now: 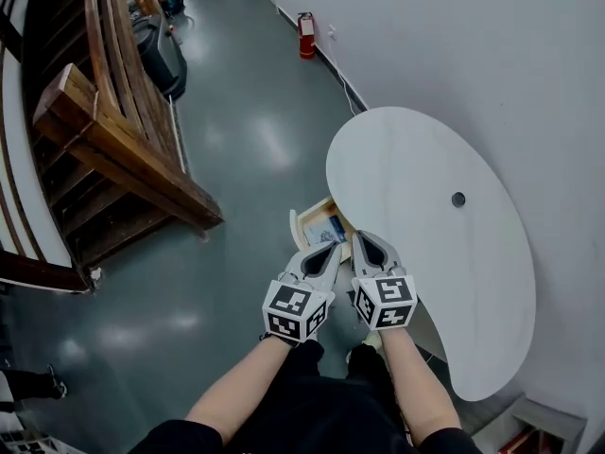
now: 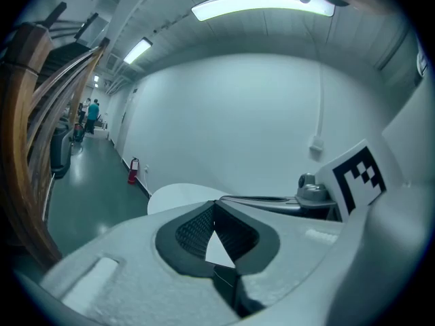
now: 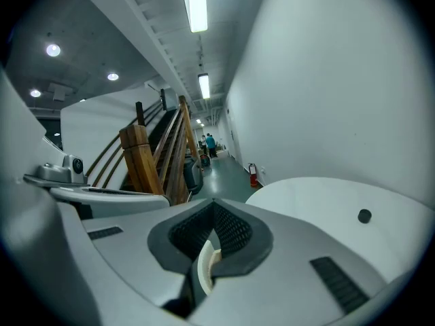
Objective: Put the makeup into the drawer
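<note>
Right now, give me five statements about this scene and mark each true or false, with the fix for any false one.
1. The drawer is pulled out from under the table. True.
2. The left gripper holds a makeup item. False: its jaws are together with nothing between them.
3. The right gripper is shut. True.
4. The fire extinguisher stands on the table. False: it stands on the floor against the wall, well beyond the table.
5. A small dark hole shows in the tabletop. True.
</note>
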The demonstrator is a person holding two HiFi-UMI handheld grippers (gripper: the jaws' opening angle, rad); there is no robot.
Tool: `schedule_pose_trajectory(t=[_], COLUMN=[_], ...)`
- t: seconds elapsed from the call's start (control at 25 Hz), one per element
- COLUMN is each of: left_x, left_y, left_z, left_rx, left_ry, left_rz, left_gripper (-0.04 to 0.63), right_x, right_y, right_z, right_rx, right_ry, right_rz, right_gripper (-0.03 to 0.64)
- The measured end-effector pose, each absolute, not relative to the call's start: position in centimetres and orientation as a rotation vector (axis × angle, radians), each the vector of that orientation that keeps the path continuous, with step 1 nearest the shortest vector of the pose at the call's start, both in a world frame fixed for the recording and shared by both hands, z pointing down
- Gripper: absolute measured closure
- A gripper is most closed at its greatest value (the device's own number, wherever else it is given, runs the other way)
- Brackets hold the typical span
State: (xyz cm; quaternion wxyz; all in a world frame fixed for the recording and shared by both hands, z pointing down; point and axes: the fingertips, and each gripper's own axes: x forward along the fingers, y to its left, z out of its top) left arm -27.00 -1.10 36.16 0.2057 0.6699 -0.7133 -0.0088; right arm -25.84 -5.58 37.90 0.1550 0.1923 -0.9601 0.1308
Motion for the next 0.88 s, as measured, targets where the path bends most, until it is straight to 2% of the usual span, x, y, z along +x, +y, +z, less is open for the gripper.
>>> schedule_pose_trajectory(t=[0.36,0.88], left_x=[-26.8,-26.3], left_y=[-0.9,-1.0], left_z=[29.6,25.7], left_rx=[1.937,1.981], left_ry=[-2.037,-2.078], left_rz=[-0.047,-0.067], left_gripper=[0.588,0.588], right_x=[-25.0,-24.5], right_y=[-5.5,-4.4], right_z=[30.5,26.3], right_rx=[0.579,0.571], right_ry=[-2.857,-2.920], right_rz=[0.308,0.245], right_gripper=[0.601,0.603])
